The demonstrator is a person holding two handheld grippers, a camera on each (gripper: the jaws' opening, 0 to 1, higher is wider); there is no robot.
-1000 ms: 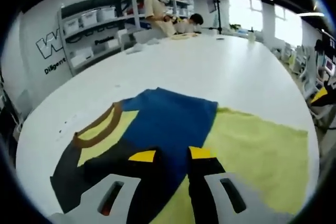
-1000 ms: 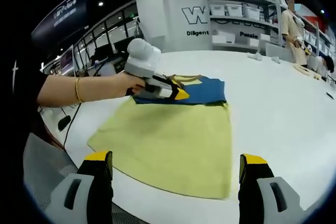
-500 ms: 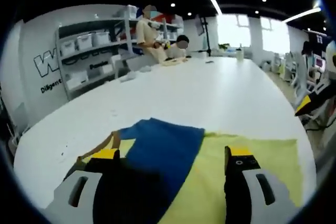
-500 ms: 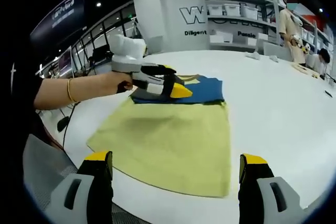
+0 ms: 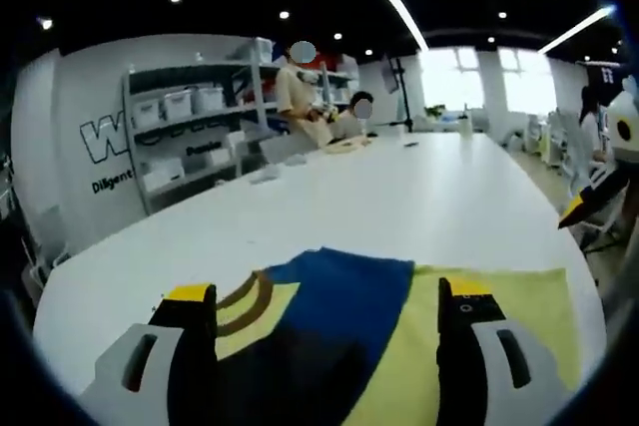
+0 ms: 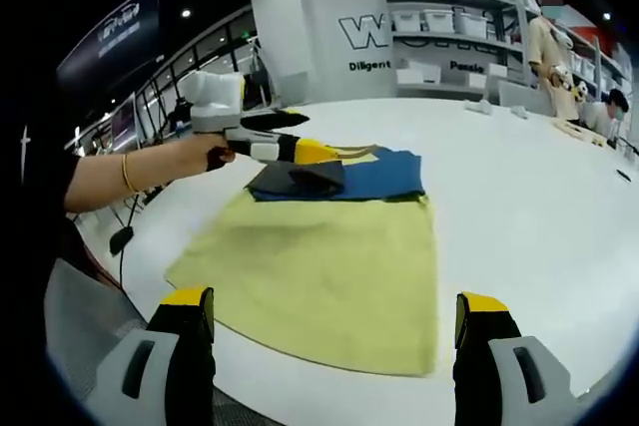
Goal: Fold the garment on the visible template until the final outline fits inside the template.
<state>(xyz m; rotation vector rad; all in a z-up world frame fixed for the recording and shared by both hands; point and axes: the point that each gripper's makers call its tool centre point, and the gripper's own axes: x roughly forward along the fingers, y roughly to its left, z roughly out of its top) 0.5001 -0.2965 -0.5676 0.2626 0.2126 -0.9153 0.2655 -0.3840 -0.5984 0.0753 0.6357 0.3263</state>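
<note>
Folded garment lying at the far end of the yellow template, both grippers lifted off it.

Nearest in the right gripper view, the right gripper point(image 6: 334, 331) hangs with jaws spread wide over the near edge of the pale yellow rectangular cloth template point(image 6: 329, 271). Past the template's far edge lies the folded blue, black and yellow garment point(image 6: 374, 175), flat, with a brown-trimmed neckline. Above the garment's left part, the left gripper point(image 6: 300, 152) hovers, its yellow-tipped jaws parted and empty, over the white table point(image 6: 529, 207).

The garment point(image 5: 329, 316) runs off the left gripper view's lower edge.
</note>
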